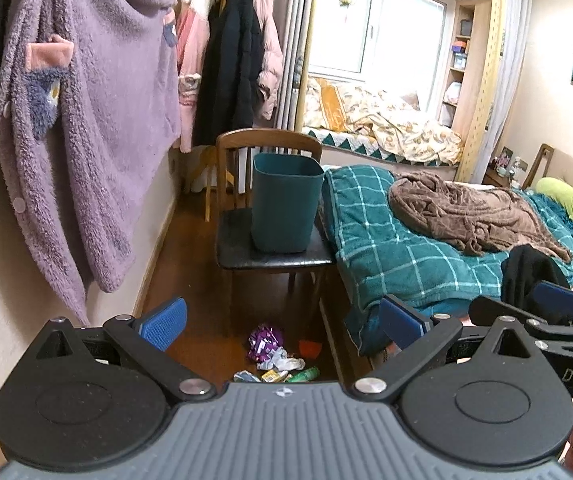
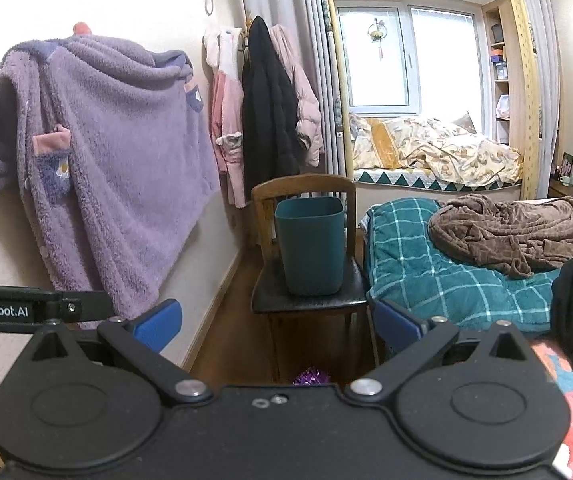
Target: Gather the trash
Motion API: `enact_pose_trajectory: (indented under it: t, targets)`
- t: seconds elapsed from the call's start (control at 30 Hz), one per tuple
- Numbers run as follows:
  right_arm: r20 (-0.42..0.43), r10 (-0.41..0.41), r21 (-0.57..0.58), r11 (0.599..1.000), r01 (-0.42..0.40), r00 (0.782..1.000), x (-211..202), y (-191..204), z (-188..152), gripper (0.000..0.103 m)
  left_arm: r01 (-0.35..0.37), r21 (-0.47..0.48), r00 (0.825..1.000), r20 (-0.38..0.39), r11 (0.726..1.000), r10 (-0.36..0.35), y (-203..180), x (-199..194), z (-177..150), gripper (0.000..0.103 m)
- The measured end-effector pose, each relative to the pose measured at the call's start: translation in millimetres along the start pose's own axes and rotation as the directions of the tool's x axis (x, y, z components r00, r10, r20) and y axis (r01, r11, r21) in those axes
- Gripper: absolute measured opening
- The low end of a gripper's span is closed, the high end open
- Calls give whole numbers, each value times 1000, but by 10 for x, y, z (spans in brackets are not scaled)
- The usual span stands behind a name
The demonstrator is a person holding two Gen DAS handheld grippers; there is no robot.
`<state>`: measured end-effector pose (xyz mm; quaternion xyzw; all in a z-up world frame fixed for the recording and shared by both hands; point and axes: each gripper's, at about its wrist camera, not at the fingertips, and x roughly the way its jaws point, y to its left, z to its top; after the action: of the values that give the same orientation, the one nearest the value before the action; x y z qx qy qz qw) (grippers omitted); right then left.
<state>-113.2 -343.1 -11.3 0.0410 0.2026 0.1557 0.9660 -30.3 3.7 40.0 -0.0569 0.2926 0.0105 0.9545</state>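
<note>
A pile of trash lies on the wooden floor below the chair: a purple foil wrapper [image 1: 264, 342], crumpled white paper [image 1: 280, 360], an orange piece [image 1: 310, 348], a green tube [image 1: 304, 375]. A teal bin [image 1: 286, 202] stands upright on the black seat of a wooden chair [image 1: 246, 258]. My left gripper [image 1: 282, 326] is open and empty, above and short of the pile. My right gripper [image 2: 278, 326] is open and empty, facing the bin [image 2: 310, 246]; only a bit of the purple wrapper [image 2: 311, 376] shows below it. The right gripper also shows at the right of the left wrist view [image 1: 558, 304].
A bed with a teal checked blanket [image 1: 406, 248] and a brown throw [image 1: 470, 212] stands right of the chair. A purple robe [image 1: 86, 120] and coats [image 1: 234, 60] hang on the left wall. A window bench [image 1: 386, 120] with bedding lies behind.
</note>
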Motion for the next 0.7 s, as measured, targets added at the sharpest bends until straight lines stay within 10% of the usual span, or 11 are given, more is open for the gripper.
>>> enact_pose_trajectory:
  t: [0.7]
  targets:
    - [4, 1, -7, 1000, -1, 1000, 91, 21, 53, 103, 22, -20, 1000, 18, 1000, -22, 64, 123, 126, 103]
